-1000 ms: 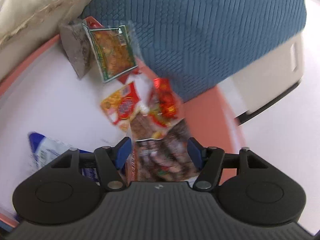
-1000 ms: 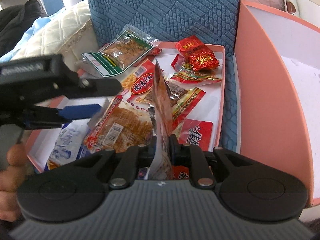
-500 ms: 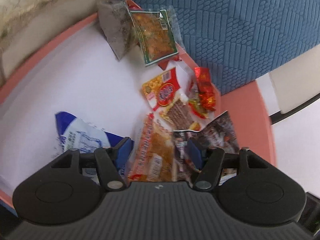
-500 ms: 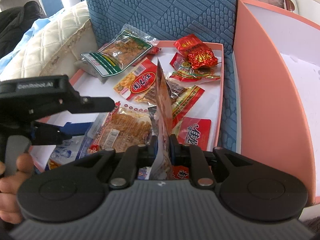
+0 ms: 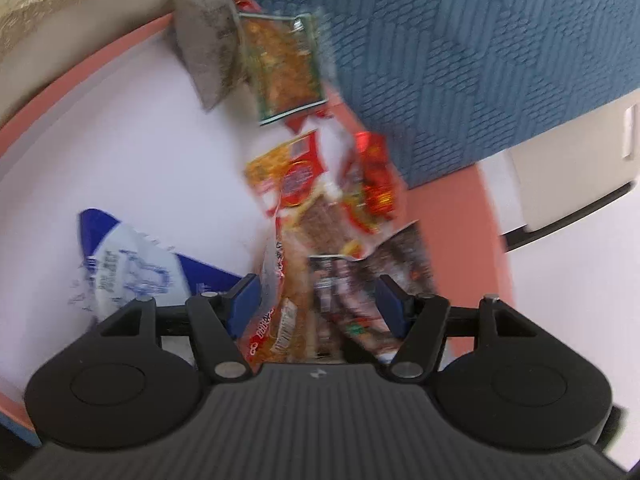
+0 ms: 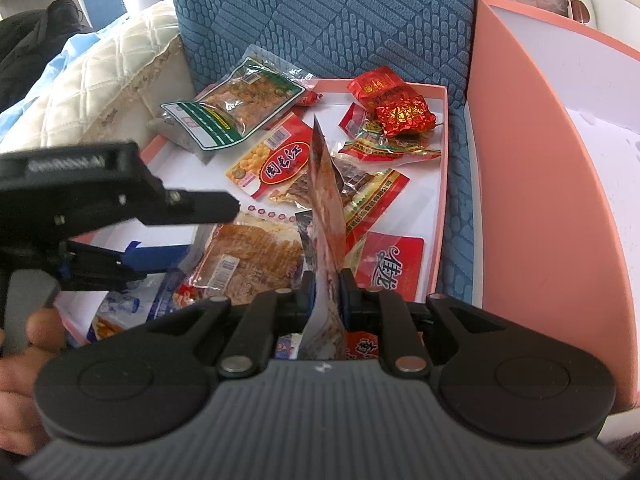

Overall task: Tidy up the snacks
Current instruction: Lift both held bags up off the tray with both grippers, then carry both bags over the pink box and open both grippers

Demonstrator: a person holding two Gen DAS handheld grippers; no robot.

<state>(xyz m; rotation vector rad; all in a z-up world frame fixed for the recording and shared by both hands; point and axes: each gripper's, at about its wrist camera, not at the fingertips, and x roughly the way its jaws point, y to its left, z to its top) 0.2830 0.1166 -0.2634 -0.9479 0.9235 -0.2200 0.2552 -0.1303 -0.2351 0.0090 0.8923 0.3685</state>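
Pink cardboard is framing everything we are working in: a shallow tray [image 6: 443, 152] with a white floor, lying on a blue quilted seat [image 6: 340, 20], with a taller pink box [image 6: 532, 168] just beside it on the right.

With our right gripper [image 6: 326, 292] we are clenching the fingers [image 6: 307, 294] on a thin foil packet [image 6: 326, 200], which is standing on edge between them and rising over the snacks in the tray. With our left gripper [image 5: 318, 300] we are hovering low over the near end of the tray, its blue-padded fingers [image 5: 245, 296] spread apart; an orange snack packet [image 5: 280, 308] and the dark printed face of the held foil packet are showing between them, but that view is blurred and we are not seeing the pads press on either.

Loose in the tray we are seeing a clear green-edged bag [image 6: 236, 108] leaning over the far rim, a red and yellow packet of beans [image 6: 272, 160], a crinkled red foil pack [image 6: 404, 114], a flat red packet [image 6: 388, 264] at the near right and a blue and white wrapper [image 5: 124, 268] at the near left. A cream quilted cushion [image 6: 100, 92] is lying just left of the tray. A hand [image 6: 28, 360] is holding the left gripper's handle.
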